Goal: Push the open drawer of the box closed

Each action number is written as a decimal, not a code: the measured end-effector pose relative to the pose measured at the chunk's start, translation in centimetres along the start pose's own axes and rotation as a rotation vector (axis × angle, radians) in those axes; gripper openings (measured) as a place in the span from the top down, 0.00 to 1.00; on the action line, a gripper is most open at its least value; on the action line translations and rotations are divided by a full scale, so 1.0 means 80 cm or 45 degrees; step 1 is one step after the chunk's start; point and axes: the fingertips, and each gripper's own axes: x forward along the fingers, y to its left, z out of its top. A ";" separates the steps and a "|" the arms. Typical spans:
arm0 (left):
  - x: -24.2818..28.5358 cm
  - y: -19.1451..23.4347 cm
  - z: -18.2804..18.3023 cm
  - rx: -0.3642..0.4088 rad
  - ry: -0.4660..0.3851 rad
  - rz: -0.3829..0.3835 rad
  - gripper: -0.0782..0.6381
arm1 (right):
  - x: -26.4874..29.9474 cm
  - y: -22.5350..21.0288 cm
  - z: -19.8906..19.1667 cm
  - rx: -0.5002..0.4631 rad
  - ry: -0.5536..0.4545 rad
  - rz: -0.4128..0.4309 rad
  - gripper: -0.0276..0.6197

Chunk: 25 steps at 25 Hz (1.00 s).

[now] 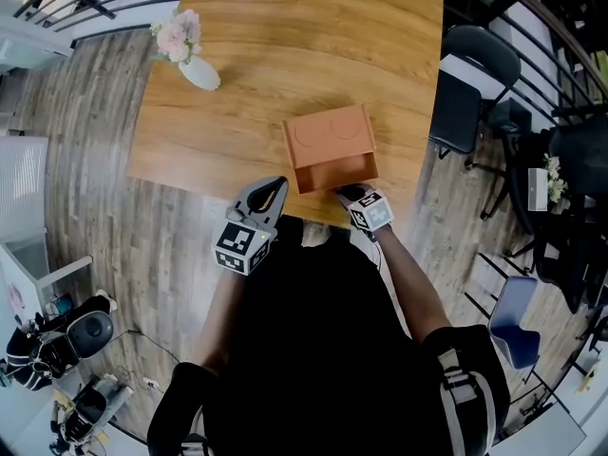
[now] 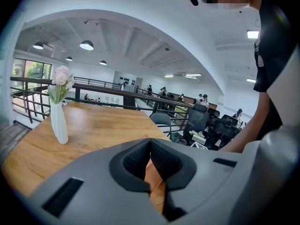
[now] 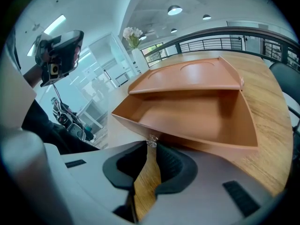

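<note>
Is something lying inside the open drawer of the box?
No, the right gripper view shows the drawer holding nothing, only its bare floor and walls.

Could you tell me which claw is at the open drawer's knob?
The right claw, tips at the drawer's knob; the left claw is shut beside the box.

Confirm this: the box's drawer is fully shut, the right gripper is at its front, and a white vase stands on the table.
Wrong on the drawer: the right gripper view shows it pulled out of the box, open. The rest holds: the right gripper is at its front, at the knob, and a white vase stands on the table.
</note>
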 end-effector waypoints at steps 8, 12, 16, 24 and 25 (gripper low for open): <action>-0.001 0.009 -0.003 -0.009 0.003 0.007 0.86 | 0.007 -0.008 0.012 0.006 -0.012 -0.013 0.84; -0.003 0.014 -0.001 -0.011 -0.001 0.014 0.86 | 0.014 -0.015 0.014 0.002 -0.018 -0.018 0.83; -0.005 0.022 0.000 -0.012 -0.003 0.022 0.86 | 0.015 -0.017 0.025 0.006 -0.026 -0.030 0.83; -0.007 0.036 0.000 -0.012 -0.001 0.024 0.86 | 0.022 -0.023 0.042 0.058 -0.056 -0.038 0.83; -0.007 0.038 0.000 -0.012 -0.001 0.025 0.86 | 0.023 -0.024 0.043 0.060 -0.057 -0.041 0.83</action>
